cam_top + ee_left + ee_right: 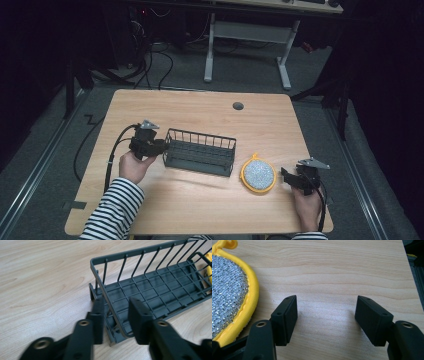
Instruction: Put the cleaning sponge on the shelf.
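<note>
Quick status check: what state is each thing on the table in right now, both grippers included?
Wire basket: upright on the table, nothing in it.
Round scrubber: lying flat beside the basket, silver side up, untouched.
Left gripper: jaws parted, astride the basket's end wall, pads not pressing.
Right gripper: open, nothing between the jaws, next to the scrubber.
Table: grommet hole at the far edge.

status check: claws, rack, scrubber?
Left claw open, straddling the near end wall of the wire rack, pads off it. Right claw open, beside the yellow-rimmed scrubber. Rack empty; nothing in the way.
</note>
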`<state>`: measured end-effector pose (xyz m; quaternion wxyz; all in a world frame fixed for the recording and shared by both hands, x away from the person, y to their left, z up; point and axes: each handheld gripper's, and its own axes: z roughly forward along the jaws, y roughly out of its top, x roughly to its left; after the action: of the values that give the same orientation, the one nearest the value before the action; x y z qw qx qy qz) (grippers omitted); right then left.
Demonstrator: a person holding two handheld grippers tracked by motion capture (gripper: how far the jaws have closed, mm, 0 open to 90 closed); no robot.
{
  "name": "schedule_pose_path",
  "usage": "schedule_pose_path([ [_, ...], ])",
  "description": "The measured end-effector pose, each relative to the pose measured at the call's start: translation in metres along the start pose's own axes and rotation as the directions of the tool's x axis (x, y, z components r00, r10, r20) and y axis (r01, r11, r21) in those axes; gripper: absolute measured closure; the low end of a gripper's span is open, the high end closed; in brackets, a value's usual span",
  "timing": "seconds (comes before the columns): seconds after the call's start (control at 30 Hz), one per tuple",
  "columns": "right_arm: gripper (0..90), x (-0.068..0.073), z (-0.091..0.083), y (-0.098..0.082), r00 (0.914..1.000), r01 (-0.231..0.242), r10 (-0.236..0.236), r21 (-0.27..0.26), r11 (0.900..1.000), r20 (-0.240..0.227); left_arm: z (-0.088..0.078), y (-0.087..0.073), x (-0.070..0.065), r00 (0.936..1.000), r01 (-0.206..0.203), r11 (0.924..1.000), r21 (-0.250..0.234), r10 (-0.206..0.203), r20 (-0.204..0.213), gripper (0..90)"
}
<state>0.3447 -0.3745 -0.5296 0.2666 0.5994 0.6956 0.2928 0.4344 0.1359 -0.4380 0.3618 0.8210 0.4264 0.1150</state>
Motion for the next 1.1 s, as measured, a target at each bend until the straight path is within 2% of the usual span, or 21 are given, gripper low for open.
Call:
schedule_pose_path([
  [0.07, 34.8, 0.0, 0.0, 0.0, 1.0, -0.002, 0.002, 0.0, 1.0, 0.0, -0.002, 0.001, -0.001, 0.9999, 0.005, 1.0, -0.008, -0.005, -0.009, 61.2],
  [0.23, 34.8, 0.0, 0.0, 0.0, 1.0, -0.002, 0.002, 0.0, 1.0, 0.0, -0.013, 0.002, 0.002, 0.9994, 0.03, 0.9987, -0.042, -0.031, -0.015, 45.6],
  [0.33, 34.9, 0.0, 0.0, 0.0, 1.0, -0.003, 0.003, 0.001, 1.0, 0.0, -0.021, -0.001, 0.005, 0.9988, 0.046, 0.997, -0.062, -0.047, -0.017, 41.3],
  [0.63, 34.9, 0.0, 0.0, 0.0, 1.0, 0.0, 0.0, 0.0, 1.0, 0.0, -0.044, -0.016, 0.019, 0.9933, 0.091, 0.9889, -0.117, -0.098, -0.061, 38.9],
  [0.87, 34.9, 0.0, 0.0, 0.0, 1.0, -0.002, 0.002, 0.002, 1.0, 0.002, -0.049, -0.031, 0.025, 0.9897, 0.108, 0.9859, -0.128, -0.119, -0.08, 38.9],
  [0.97, 34.8, 0.001, 0.0, 0.0, 1.0, -0.004, 0.004, 0.001, 1.0, 0.0, -0.049, -0.043, 0.029, 0.9861, 0.129, 0.9842, -0.121, -0.14, -0.089, 38.9],
  [1.1, 34.8, 0.001, 0.0, 0.0, 1.0, -0.004, 0.004, 0.001, 1.0, 0.0, -0.05, -0.051, 0.032, 0.9828, 0.148, 0.9805, -0.129, -0.16, -0.091, 38.9],
])
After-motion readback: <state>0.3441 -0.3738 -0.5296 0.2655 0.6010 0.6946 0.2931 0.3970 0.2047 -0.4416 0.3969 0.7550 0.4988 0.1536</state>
